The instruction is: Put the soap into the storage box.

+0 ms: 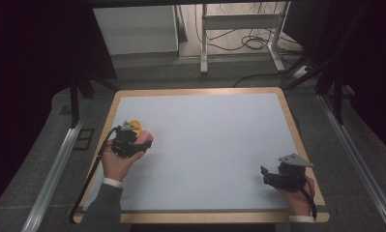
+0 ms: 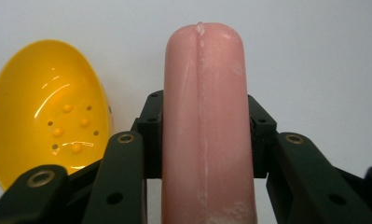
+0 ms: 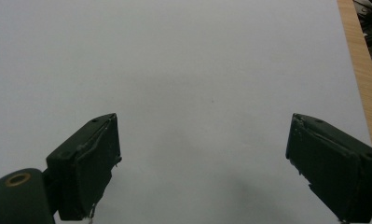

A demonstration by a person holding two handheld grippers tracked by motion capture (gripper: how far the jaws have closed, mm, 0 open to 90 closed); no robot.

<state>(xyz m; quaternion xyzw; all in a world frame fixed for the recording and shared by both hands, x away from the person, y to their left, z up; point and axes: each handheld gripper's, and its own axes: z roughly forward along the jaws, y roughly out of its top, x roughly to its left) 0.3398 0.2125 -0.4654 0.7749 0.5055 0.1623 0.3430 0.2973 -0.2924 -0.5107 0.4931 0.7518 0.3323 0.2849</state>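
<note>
A pink sausage-shaped toy (image 2: 204,126) stands between the jaws of my left gripper (image 2: 204,135), which is shut on it, the pads pressing both its sides. In the high view that gripper (image 1: 141,137) sits at the table's left with the pink toy's end (image 1: 147,137) poking out. A yellow perforated scoop (image 2: 44,112) lies just beside it, seen as a yellow patch (image 1: 134,125) behind the left gripper. My right gripper (image 3: 202,163) is open above bare white surface with nothing between its jaws; in the high view it rests near the front right corner (image 1: 267,175).
The white mat (image 1: 210,145) covers a wood-rimmed table (image 1: 289,116). Metal rails run along both sides on the floor, and a white frame with cables (image 1: 239,34) stands beyond the far edge.
</note>
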